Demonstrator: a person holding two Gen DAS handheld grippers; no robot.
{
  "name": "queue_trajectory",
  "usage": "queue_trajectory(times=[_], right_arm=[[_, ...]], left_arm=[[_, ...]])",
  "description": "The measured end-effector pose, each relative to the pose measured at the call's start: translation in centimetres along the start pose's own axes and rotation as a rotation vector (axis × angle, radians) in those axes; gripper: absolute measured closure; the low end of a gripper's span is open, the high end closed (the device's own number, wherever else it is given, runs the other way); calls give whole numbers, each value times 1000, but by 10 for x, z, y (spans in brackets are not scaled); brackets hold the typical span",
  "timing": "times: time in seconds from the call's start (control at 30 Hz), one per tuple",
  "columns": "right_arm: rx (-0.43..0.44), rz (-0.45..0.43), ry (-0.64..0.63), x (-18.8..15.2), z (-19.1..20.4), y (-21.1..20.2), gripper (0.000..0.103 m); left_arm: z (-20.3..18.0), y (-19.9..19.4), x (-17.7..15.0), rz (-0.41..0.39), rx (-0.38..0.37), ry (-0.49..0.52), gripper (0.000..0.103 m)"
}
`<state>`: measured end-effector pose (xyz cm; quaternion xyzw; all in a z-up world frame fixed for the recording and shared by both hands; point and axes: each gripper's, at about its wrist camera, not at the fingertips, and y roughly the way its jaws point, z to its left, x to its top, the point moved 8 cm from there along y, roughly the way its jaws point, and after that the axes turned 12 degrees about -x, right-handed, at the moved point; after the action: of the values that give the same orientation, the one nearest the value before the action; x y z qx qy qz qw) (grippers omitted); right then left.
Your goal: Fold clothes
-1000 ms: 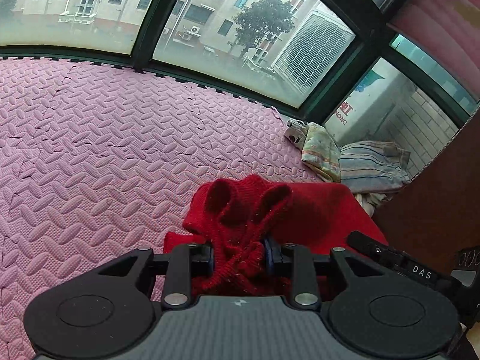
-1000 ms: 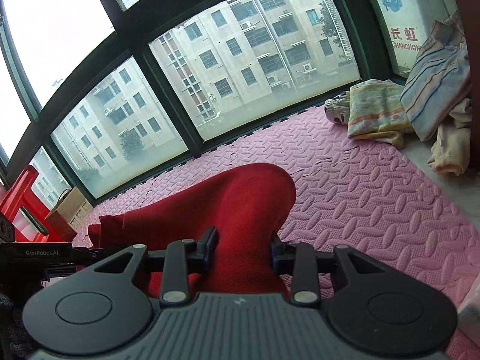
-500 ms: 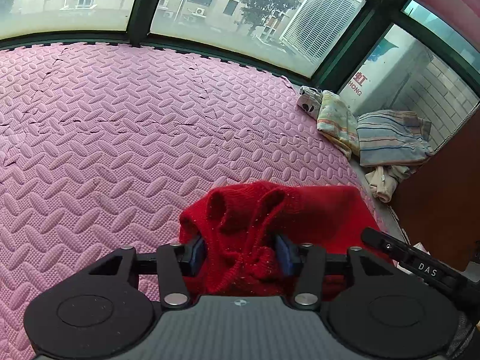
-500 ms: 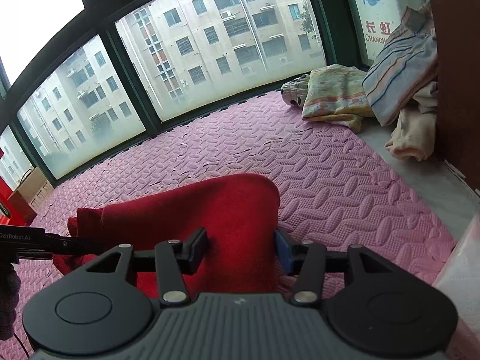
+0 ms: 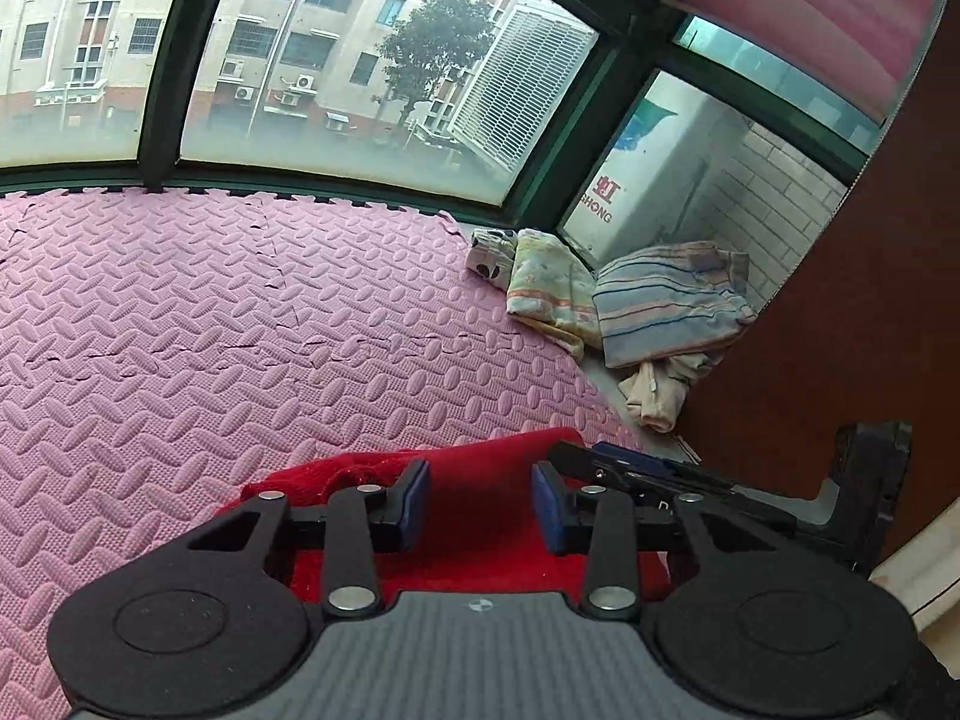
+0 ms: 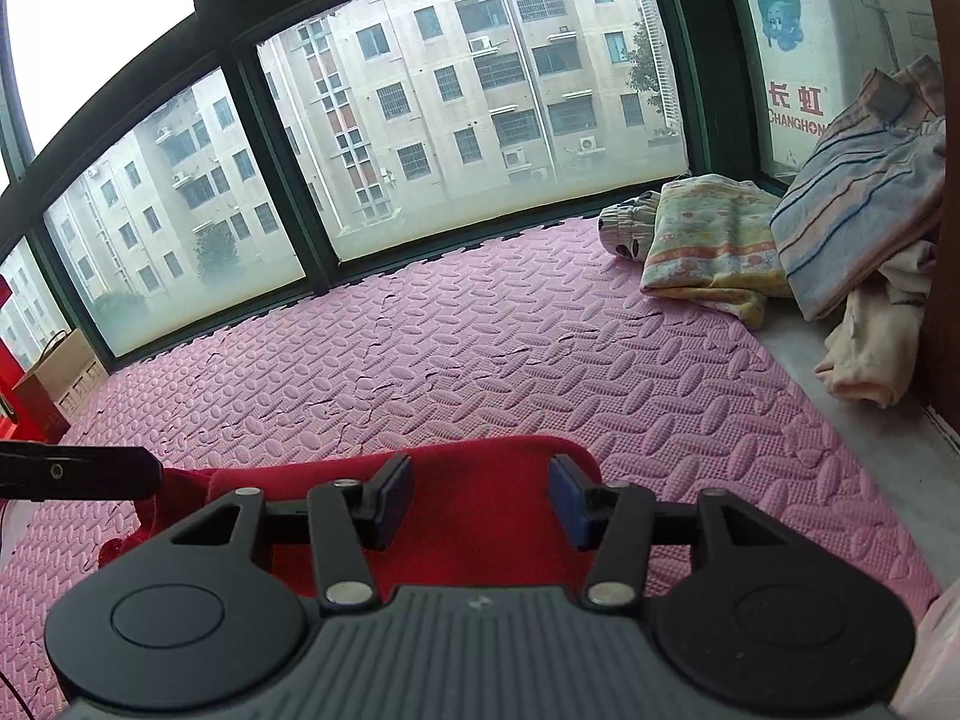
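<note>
A red knitted garment (image 5: pixel 480 516) lies flat on the pink foam mat (image 5: pixel 240 330), close under both grippers. My left gripper (image 5: pixel 480 507) is open just above the garment, holding nothing. My right gripper (image 6: pixel 480 501) is open too, above the garment's right part (image 6: pixel 480 516), empty. The right gripper's black finger shows at the right in the left wrist view (image 5: pixel 630 468). The left gripper's finger shows at the left in the right wrist view (image 6: pixel 78 471).
A pile of other clothes lies at the mat's far right corner: a yellow patterned piece (image 5: pixel 549 294), a striped piece (image 5: pixel 666 306) and a cream piece (image 6: pixel 870 354). Big windows (image 6: pixel 450 120) run along the far edge. A brown wall (image 5: pixel 840 330) stands on the right. A cardboard box (image 6: pixel 57 372) sits far left.
Both grippers have opened and let go of the red garment. It has dropped from a bunched, lifted shape to lying flat on the mat.
</note>
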<state>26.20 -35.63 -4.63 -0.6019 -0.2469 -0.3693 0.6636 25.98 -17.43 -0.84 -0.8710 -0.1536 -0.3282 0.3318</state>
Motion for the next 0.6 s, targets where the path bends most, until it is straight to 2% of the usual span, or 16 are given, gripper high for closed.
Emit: queue_trajectory(times=[0.1, 0.17, 0.33, 0.5, 0.6], right_arm=[[-12, 20, -19, 1, 5, 13, 52], [-22, 31, -32, 0, 6, 20, 51], [-49, 56, -65, -5, 10, 37, 51], [-59, 48, -93, -5, 13, 38, 51], [-50, 29, -100, -1, 17, 25, 51]], left_arm=[[13, 8, -4, 18, 2, -37, 72], [22, 13, -6, 31, 4, -61, 75], [43, 26, -12, 62, 7, -123, 91], [64, 39, -18, 92, 11, -184, 93], [62, 39, -18, 94, 18, -173, 93]])
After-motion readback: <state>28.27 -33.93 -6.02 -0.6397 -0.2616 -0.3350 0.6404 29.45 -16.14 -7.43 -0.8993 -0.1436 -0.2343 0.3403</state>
